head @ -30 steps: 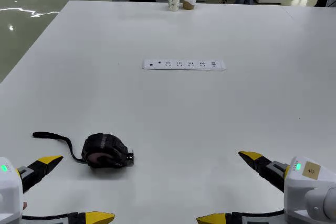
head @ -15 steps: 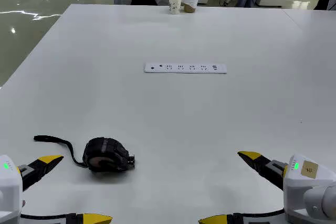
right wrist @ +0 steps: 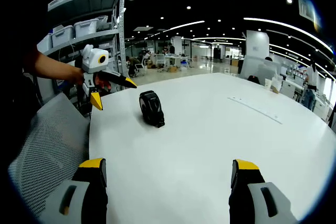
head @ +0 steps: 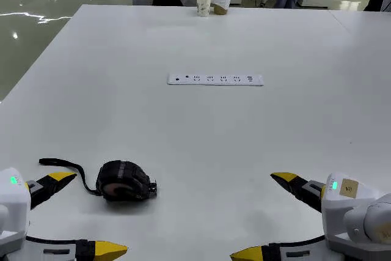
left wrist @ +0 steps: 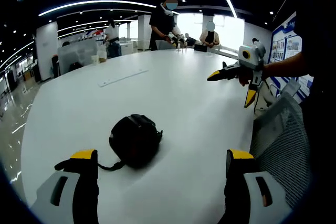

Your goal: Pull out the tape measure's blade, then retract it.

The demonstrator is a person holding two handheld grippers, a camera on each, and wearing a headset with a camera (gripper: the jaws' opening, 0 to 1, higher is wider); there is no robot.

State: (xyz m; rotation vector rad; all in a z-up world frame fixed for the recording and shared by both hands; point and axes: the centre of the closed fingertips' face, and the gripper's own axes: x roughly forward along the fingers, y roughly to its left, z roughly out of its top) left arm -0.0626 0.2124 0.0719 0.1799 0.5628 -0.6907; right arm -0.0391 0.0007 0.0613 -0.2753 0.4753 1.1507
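I see the tape measure (head: 125, 181) just ahead of my left claw (head: 93, 213), blade end toward the right claw (head: 258, 215); both gape, empty.

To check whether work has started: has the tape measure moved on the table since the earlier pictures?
No. The tape measure lies at the same place relative to the power strip; the slight shift of the picture is the camera's.
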